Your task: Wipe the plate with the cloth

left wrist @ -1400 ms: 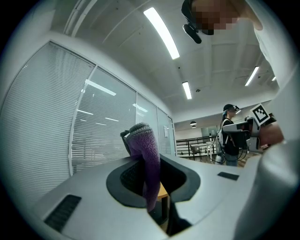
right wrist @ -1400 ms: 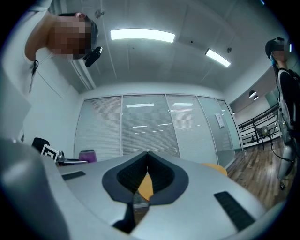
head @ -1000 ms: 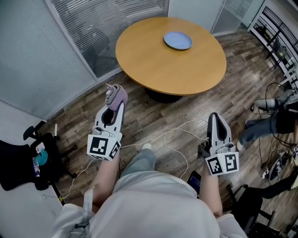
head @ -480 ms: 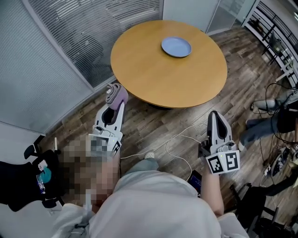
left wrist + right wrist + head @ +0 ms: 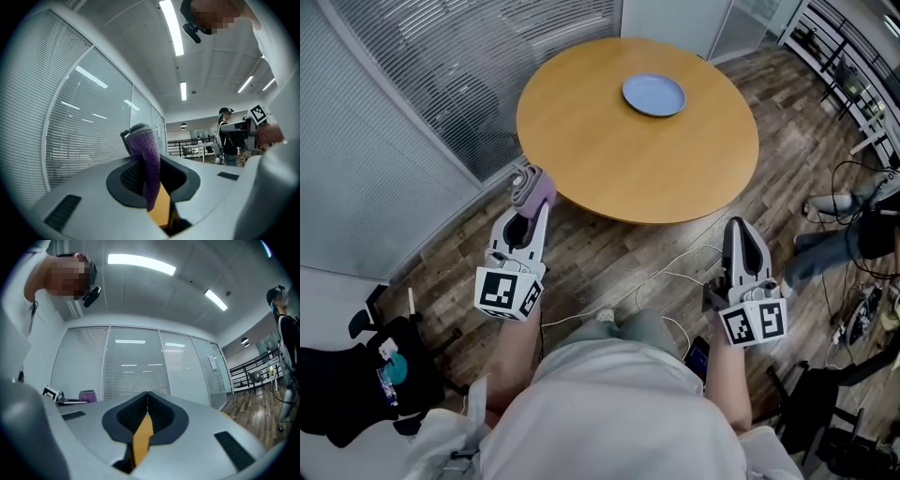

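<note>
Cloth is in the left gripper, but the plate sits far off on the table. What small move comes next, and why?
Probably carry the left gripper forward toward the plate: it grips the cloth but hangs short of the table, and the plate lies at its far side.

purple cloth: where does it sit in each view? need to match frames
Head view: left of centre, the cloth is clamped at the tip of the left gripper, beside the table's near-left edge.
Left gripper view: centre, cloth pinched between the jaws, hanging down.
Right gripper view: small purple patch at left, likely the cloth.
Shared landmark: the window blinds, in all three views.
</note>
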The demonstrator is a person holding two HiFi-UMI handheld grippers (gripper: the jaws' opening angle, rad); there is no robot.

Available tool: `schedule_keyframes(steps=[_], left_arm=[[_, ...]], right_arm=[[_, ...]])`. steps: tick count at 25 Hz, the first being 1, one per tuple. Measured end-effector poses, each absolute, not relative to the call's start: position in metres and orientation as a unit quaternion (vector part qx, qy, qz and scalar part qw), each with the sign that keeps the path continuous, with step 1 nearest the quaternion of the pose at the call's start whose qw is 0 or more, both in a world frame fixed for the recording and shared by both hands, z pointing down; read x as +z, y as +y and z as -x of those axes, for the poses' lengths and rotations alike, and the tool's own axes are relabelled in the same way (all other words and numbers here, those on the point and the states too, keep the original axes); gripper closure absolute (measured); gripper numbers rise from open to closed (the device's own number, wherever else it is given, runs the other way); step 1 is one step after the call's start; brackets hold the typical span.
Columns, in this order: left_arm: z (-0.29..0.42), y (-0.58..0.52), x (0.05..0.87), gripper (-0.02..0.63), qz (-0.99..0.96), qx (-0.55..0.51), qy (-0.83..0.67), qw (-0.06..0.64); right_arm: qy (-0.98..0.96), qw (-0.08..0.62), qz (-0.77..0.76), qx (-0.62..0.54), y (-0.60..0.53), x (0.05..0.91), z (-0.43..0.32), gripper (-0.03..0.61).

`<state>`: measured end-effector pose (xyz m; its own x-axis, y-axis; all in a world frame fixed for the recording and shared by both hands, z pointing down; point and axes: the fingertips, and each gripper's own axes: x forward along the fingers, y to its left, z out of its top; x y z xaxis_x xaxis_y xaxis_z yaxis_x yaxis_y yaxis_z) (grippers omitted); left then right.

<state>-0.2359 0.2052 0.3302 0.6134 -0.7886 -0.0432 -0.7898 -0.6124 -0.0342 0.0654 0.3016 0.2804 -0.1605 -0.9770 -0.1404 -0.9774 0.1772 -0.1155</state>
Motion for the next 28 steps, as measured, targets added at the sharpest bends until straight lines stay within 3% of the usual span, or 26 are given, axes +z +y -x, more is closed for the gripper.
schedule_keyframes(steps=[28], left_arm=[[0.202, 0.104, 0.344, 0.561, 0.877, 0.004, 0.479, 0.020]], right_arm=[[0.791, 0.102, 0.602, -0.024, 0.163, 0.302, -0.109, 0.557]])
